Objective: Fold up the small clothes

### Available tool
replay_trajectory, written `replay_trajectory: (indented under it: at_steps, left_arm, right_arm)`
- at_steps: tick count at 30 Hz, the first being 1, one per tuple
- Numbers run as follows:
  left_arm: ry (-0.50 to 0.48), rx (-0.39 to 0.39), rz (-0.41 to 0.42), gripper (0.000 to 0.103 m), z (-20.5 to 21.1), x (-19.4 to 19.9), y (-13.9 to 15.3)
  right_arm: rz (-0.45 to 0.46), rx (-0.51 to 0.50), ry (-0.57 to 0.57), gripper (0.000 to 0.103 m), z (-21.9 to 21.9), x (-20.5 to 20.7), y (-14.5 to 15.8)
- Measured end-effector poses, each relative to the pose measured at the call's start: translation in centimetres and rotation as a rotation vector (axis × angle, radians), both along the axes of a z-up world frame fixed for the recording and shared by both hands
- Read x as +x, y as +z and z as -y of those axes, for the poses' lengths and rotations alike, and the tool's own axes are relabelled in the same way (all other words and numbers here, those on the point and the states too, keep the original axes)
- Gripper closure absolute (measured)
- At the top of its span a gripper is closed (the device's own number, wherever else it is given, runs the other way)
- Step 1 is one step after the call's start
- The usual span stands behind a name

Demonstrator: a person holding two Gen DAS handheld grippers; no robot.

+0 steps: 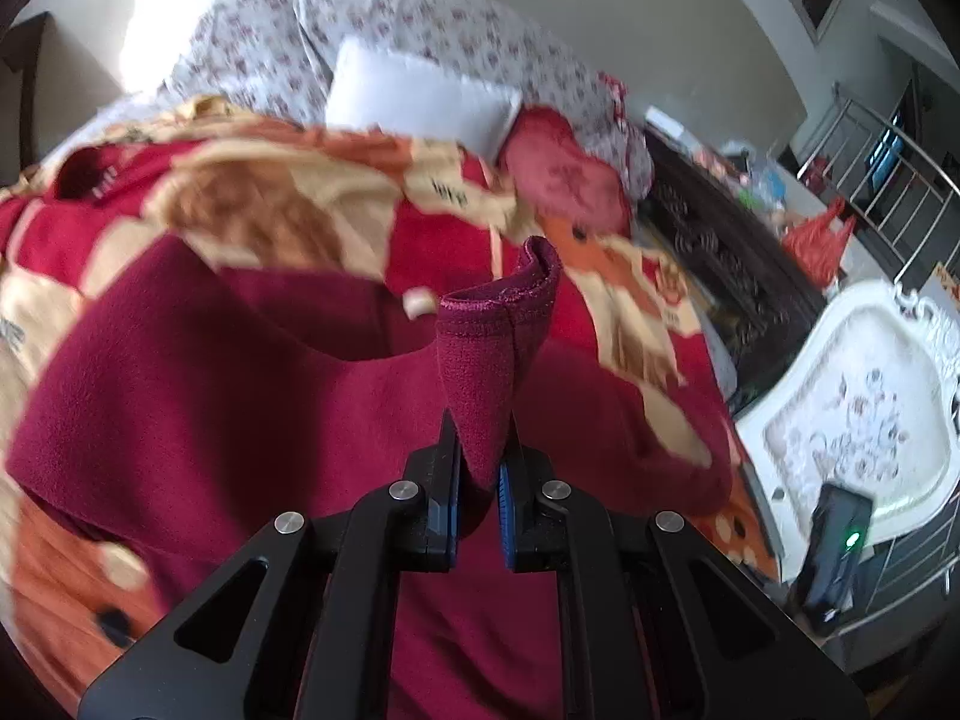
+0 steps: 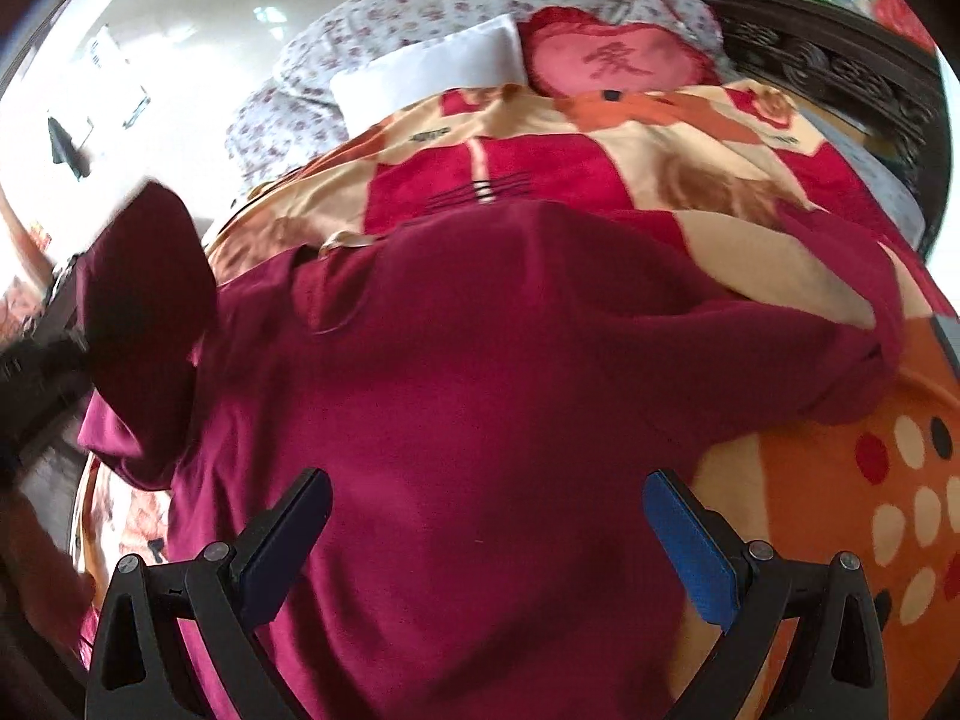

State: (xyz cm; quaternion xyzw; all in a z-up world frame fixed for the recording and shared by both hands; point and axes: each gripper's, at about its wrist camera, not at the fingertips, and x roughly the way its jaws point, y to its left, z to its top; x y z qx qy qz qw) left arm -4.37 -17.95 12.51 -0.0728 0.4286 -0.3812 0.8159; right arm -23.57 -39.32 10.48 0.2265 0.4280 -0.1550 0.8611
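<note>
maroon garment: spread on patterned blanket; left gripper clamps its hemmed cuff, raised; right gripper wide, nothing held.

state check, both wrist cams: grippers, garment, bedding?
left gripper: shut on the sleeve cuff
sleeve cuff: lifted off the bed, pinched between the pads
right gripper: open, nothing between its pads, over the garment
maroon garment: spread on the blanket, not yet folded
patterned blanket: lies under the garment
white pillow: lies at the head of the bed
</note>
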Motion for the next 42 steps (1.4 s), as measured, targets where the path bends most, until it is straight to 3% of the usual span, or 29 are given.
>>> replay_trajectory:
  at_steps: [7,15,18,20,23,24,27,31,34,38,40,41,42]
  left_arm:
    - [-0.068,0.077,-0.064,0.094,3.9,-2.9,-5.1]
    - [-0.135,0.139,-0.079,0.094,5.9,-4.7,-7.7]
    - [-0.148,0.122,-0.117,0.084,4.8,-4.7,-6.9]
    - [-0.151,0.101,-0.112,0.067,3.5,-4.9,-5.6]
    - [-0.121,0.056,-0.025,0.044,0.2,-5.4,-2.8]
    - [-0.107,0.052,0.004,0.042,-0.9,-5.5,-2.0]
    - [-0.060,0.055,0.060,0.041,-4.0,-5.1,-0.7]
    - [0.110,0.124,0.158,0.041,-9.0,-3.2,-0.5]
    - [0.192,0.187,0.140,0.041,-11.4,-1.2,-1.8]
    - [0.265,0.199,0.074,0.041,-13.6,0.2,-3.7]
    - [0.286,0.197,0.050,0.041,-14.1,0.5,-4.3]
    - [0.290,0.196,0.044,0.041,-14.1,0.4,-4.4]
    - [0.295,0.196,0.040,0.041,-14.3,0.4,-4.6]
  right_arm:
    - [-0.028,0.008,-0.050,0.000,1.8,-1.6,-1.0]
    - [-0.041,0.016,-0.092,0.000,3.2,-2.6,-1.4]
    - [-0.032,0.014,-0.104,0.000,3.5,-2.7,-1.1]
    - [-0.024,0.021,-0.107,0.000,3.5,-2.6,-1.0]
    - [-0.002,0.050,-0.093,0.000,3.3,-2.1,-0.8]
    - [0.002,0.054,-0.086,0.000,3.2,-1.9,-0.7]
    - [0.012,0.063,-0.050,0.000,2.3,-0.8,-0.7]
    - [-0.009,0.034,0.004,0.000,1.4,0.7,-1.4]
    - [-0.014,-0.020,0.053,0.003,0.8,2.4,-1.7]
    - [-0.030,-0.067,0.108,0.034,0.3,4.4,-2.5]
    - [-0.054,-0.102,0.131,0.043,0.1,5.5,-3.4]
    - [-0.056,-0.123,0.141,0.051,-0.1,5.8,-3.6]
    - [-0.045,-0.141,0.152,0.068,-0.3,5.9,-3.5]
